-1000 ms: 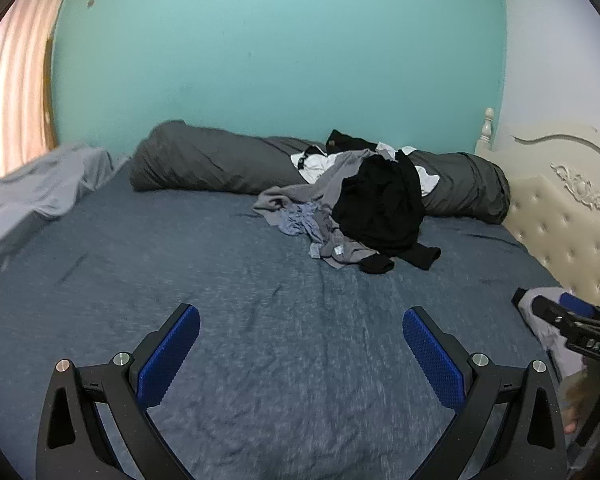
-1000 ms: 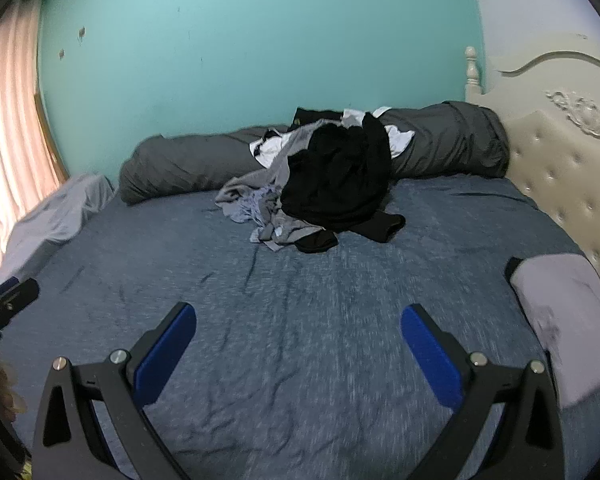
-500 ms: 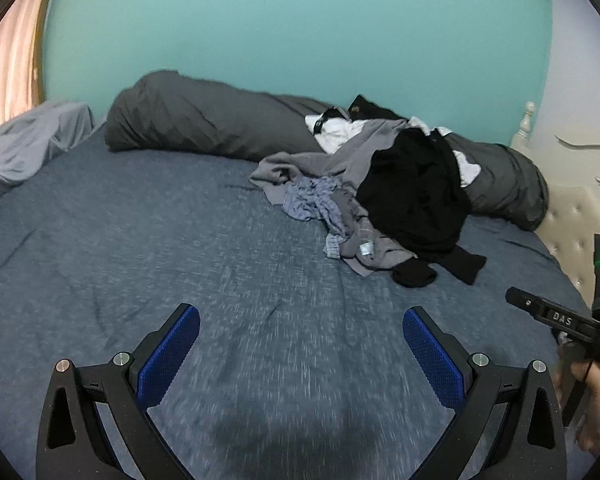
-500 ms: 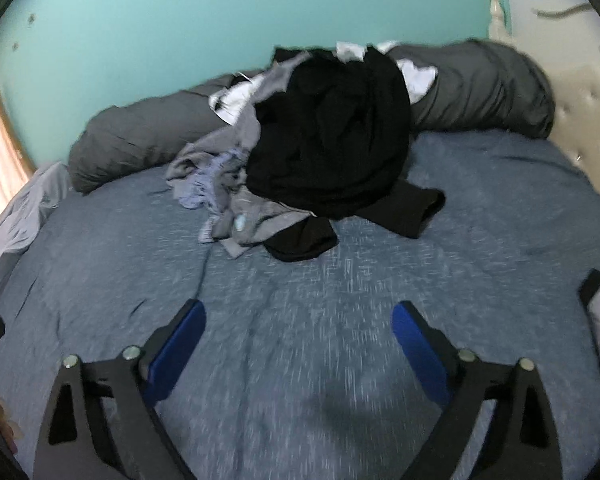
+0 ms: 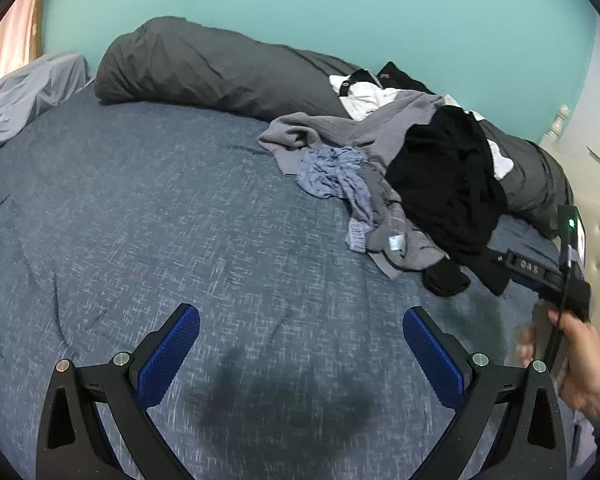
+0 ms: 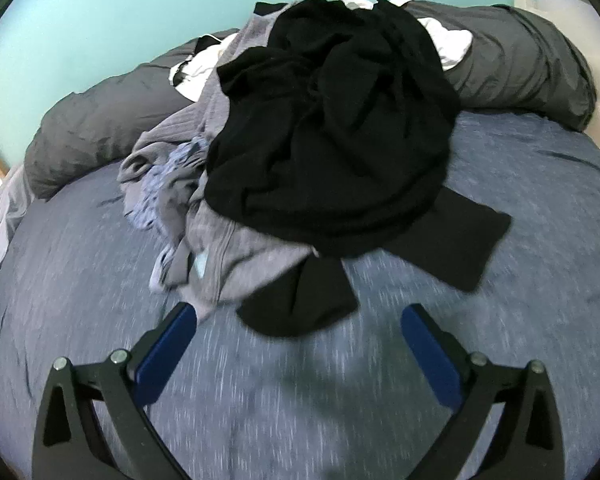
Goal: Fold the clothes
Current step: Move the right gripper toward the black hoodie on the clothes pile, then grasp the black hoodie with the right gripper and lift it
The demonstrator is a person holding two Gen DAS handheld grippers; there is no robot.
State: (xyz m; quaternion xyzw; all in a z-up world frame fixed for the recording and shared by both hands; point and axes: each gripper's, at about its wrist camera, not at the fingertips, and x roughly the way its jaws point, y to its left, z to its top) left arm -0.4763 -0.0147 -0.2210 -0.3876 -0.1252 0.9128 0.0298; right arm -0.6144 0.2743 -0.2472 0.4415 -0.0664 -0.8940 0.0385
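Both our tongs, left [image 5: 301, 346] and right [image 6: 299, 344], gape wide and empty over the blue bed [image 5: 148, 216]. Our clothes pile [image 6: 300, 152] lies just ahead of the right tongs, against a grey rolled duvet [image 5: 212, 68] below the teal wall [image 5: 300, 4].

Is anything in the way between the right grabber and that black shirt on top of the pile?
Nothing visible is. The right gripper is open, and only bare blue bedsheet lies between its fingers and the nearest flap of the black garment. The grey garment lies just off to the left.
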